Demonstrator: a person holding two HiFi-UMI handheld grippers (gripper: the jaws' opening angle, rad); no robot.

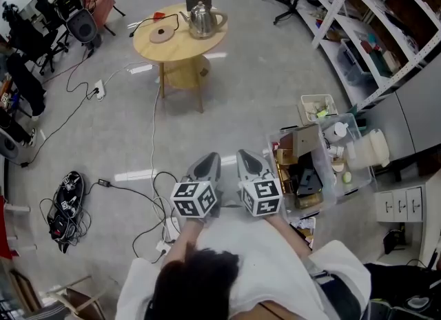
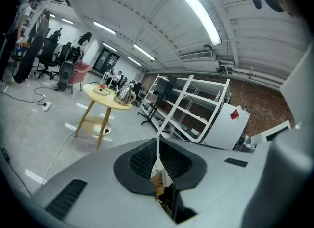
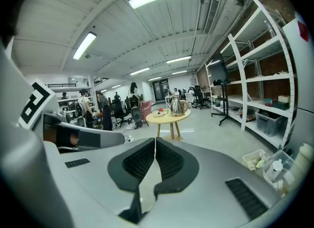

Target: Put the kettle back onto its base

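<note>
Nearest, two grey tongs, the left tongs (image 1: 207, 165) and right tongs (image 1: 246, 160), sit side by side, both clenched on nothing. Far off, one round wooden table (image 1: 180, 51) carries one steel kettle (image 1: 202, 20), standing apart to the right of one flat round base (image 1: 162, 34), whose details are too small to make out.

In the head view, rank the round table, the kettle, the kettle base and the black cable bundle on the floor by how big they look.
1. round table
2. black cable bundle, though it lies nearer the camera, which flatters it
3. kettle
4. kettle base
</note>
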